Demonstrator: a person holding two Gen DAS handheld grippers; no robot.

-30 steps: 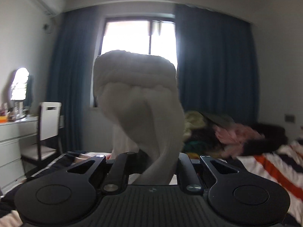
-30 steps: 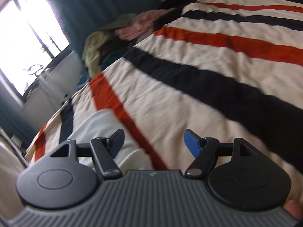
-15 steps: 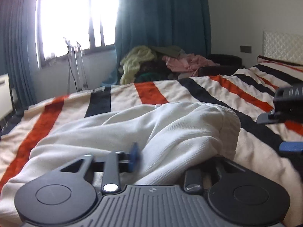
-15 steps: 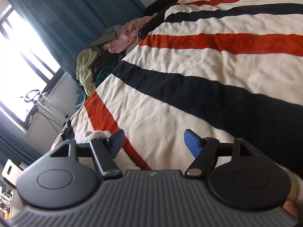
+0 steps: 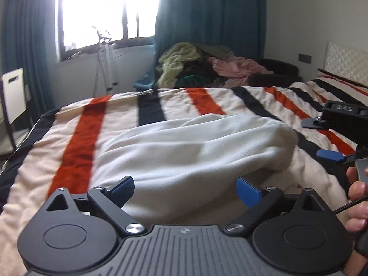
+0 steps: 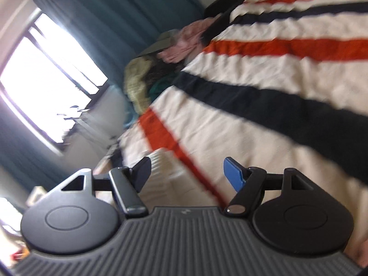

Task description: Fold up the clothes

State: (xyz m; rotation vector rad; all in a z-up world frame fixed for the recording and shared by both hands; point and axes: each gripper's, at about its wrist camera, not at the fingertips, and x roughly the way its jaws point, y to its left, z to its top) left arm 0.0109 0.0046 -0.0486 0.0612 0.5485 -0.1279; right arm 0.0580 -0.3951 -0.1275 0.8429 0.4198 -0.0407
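Big striped bed (image 5: 161, 105) across both views, same as a second back. Unsorted clothes pile (image 5: 184, 55) heaped just past the bed's far edge, no different from before.

Main change: white top (image 5: 195, 145). Hanging in the air in front of the window a second ago, pinched in the left gripper (image 5: 185, 186). Half a second ago already down on the bed, jaws half let go. Now lying on the bed's near end as a soft lump, rumpled, rounded at one end, nothing flat or squared about it. Not in any grip at all.

Left gripper low over the bed's near edge, blue pads spread wide to either side of the top's closest fold, holding nothing. So: released, plain and simple.

Right gripper (image 6: 187, 170) over the bed too, further along it than the top, fingers also wide and empty, same as in the earlier shots. Blurry view there, so probably swinging round. Hand (image 5: 356, 197) on its handle just visible from the left camera.

Meaning for the job, as a guess: carrying over, top parked on the bed where a fold can happen. Could fit a drop before spreading it flat, or a pause between folds; can't say which from a lump like that.
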